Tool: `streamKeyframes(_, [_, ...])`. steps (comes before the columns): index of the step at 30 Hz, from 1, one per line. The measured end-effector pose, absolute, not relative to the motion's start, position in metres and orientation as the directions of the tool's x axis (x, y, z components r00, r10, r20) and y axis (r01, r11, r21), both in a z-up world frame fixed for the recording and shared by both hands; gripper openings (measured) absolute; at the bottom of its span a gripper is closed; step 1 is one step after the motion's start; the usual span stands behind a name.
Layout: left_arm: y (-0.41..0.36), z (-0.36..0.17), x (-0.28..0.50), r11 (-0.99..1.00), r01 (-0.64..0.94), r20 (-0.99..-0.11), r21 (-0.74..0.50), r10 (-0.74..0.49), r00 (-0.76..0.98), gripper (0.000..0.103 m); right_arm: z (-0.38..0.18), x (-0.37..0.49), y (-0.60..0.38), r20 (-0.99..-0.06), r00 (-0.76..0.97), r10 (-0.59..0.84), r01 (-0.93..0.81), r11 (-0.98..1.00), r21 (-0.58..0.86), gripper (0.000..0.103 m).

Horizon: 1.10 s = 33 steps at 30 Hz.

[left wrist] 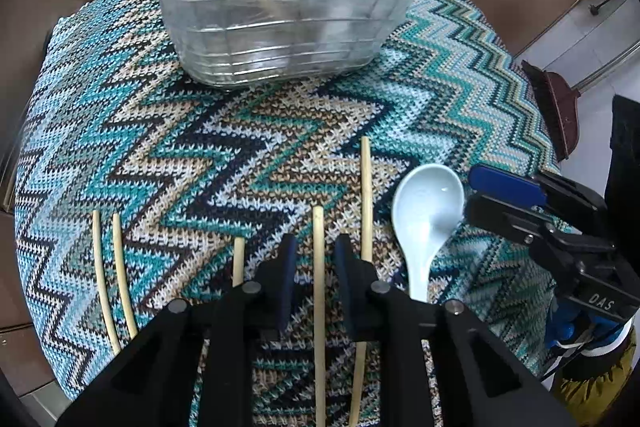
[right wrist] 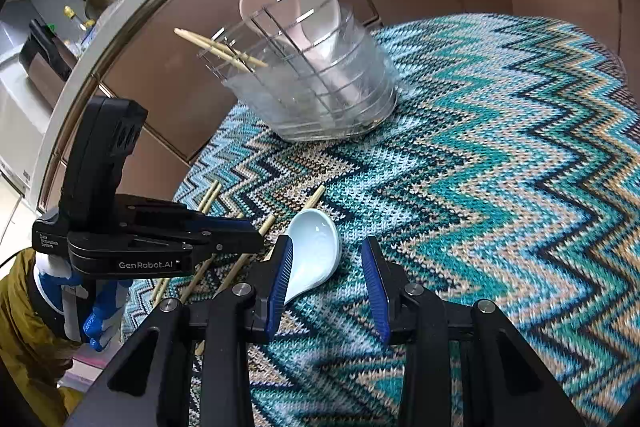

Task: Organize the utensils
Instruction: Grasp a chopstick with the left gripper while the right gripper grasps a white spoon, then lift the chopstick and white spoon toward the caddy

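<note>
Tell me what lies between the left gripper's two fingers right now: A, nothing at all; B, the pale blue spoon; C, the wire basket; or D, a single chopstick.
D: in the left wrist view one chopstick runs up the gap of the open left gripper, while the pale blue spoon lies off to its right on the knitted cloth.

Five loose chopsticks lie on the worktop: a pair at the near left point(left wrist: 105, 279), one short-showing stick point(left wrist: 238, 261) just left of centre, one point(left wrist: 319, 307) in the middle and one point(left wrist: 366, 199) to its right. One pale blue spoon point(left wrist: 424, 215) lies on the near right of the zigzag cloth point(left wrist: 240, 131), of which there is one. One clear basket point(left wrist: 280, 7) stands at the far side. Inside it are two spoons, one pinkish point(right wrist: 260, 1) and one white point(right wrist: 320, 7), and at least two chopsticks point(right wrist: 216, 47); the exact number there is hard to tell. Two tools are in view, the left point(left wrist: 314, 267) and the right point(right wrist: 326, 275).
</note>
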<state>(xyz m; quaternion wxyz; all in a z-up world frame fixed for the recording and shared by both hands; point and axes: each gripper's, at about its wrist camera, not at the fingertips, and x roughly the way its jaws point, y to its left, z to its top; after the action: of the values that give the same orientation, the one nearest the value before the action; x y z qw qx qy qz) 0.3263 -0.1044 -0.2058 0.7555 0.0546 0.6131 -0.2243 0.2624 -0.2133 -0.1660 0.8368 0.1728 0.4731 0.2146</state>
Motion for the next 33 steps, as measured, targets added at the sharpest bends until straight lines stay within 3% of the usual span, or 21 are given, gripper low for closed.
streamKeyframes(5, [-0.114, -0.21, 0.33, 0.895, 0.41, -0.954, -0.176, -0.258, 0.154, 0.013, -0.178, 0.278, -0.209, -0.74, 0.415, 0.53, -0.205, 0.847, 0.491, 0.031])
streamKeyframes(12, [-0.123, -0.213, 0.329, 0.893, 0.423, -0.953, -0.152, -0.246, 0.177, 0.008, -0.189, 0.288, -0.2, -0.751, 0.346, 0.562, -0.251, 0.827, 0.503, 0.011])
streamKeyframes(22, [-0.107, -0.199, 0.311, 0.896, 0.414, -0.933, -0.159, -0.274, 0.235, 0.005, -0.173, 0.27, -0.201, -0.746, 0.407, 0.526, -0.254, 0.85, 0.461, 0.009])
streamKeyframes(33, [-0.075, -0.132, 0.263, 0.882, 0.433, -0.855, -0.186, -0.362, 0.372, 0.005, -0.122, 0.219, -0.203, -0.713, 0.526, 0.464, -0.25, 0.885, 0.392, 0.007])
